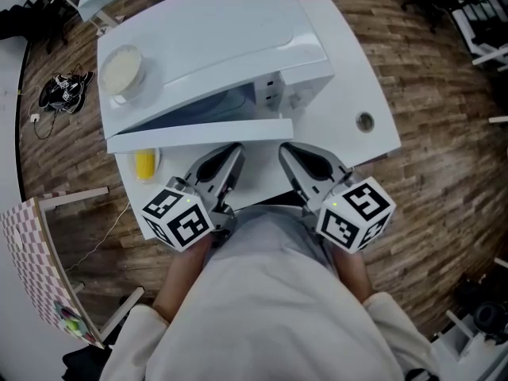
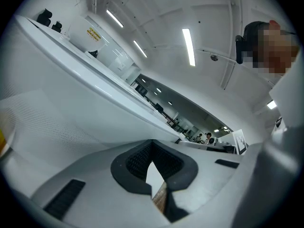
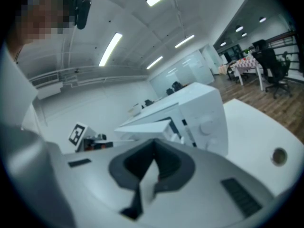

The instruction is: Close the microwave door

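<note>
The white microwave (image 1: 214, 46) stands on a white table (image 1: 349, 70). Its door (image 1: 198, 132) hangs ajar, swung out toward me, with a dark gap behind it. In the right gripper view the microwave (image 3: 199, 113) and its open door (image 3: 147, 125) lie ahead. The door's pale face (image 2: 71, 103) fills the upper left of the left gripper view. My left gripper (image 1: 236, 151) and right gripper (image 1: 286, 151) are held side by side at the table's near edge, just short of the door. Both are shut and hold nothing.
A round pale bowl (image 1: 123, 70) sits on top of the microwave. A yellow object (image 1: 144, 163) lies on the table under the door's left end. The table has a round cable hole (image 1: 364, 121) at the right. Wooden floor surrounds the table.
</note>
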The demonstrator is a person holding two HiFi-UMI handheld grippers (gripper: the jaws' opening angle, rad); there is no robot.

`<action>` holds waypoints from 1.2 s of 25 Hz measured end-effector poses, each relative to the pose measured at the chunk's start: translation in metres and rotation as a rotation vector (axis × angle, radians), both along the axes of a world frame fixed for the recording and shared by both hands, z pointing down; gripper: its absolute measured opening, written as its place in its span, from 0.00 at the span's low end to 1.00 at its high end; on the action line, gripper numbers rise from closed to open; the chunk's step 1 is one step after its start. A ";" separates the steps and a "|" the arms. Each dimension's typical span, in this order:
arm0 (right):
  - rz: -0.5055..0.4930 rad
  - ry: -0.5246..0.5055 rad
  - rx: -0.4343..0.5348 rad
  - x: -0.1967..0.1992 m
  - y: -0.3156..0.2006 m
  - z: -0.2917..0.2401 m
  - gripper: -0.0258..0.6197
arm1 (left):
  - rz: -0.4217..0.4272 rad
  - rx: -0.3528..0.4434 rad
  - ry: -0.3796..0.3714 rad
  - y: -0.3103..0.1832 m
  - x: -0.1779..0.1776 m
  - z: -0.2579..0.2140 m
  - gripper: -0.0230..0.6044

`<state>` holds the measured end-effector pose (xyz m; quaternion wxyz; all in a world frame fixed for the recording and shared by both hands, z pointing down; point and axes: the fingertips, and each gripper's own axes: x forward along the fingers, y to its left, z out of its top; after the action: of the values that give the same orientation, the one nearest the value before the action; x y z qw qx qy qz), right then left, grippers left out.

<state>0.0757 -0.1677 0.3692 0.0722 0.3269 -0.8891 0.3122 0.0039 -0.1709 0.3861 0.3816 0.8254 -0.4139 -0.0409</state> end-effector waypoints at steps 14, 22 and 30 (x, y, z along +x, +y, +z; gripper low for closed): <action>-0.008 -0.019 -0.018 0.005 -0.008 0.005 0.07 | -0.021 -0.007 0.012 -0.015 0.003 -0.003 0.06; 0.000 -0.037 -0.038 0.009 -0.012 0.007 0.07 | -0.019 -0.014 0.006 -0.023 0.006 0.000 0.06; -0.001 -0.034 -0.049 0.009 -0.015 0.009 0.07 | -0.030 -0.017 -0.001 -0.030 0.002 0.004 0.06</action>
<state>0.0846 -0.1825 0.3784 0.0654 0.3192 -0.8824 0.3393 0.0059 -0.2014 0.3901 0.3876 0.8160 -0.4268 -0.0426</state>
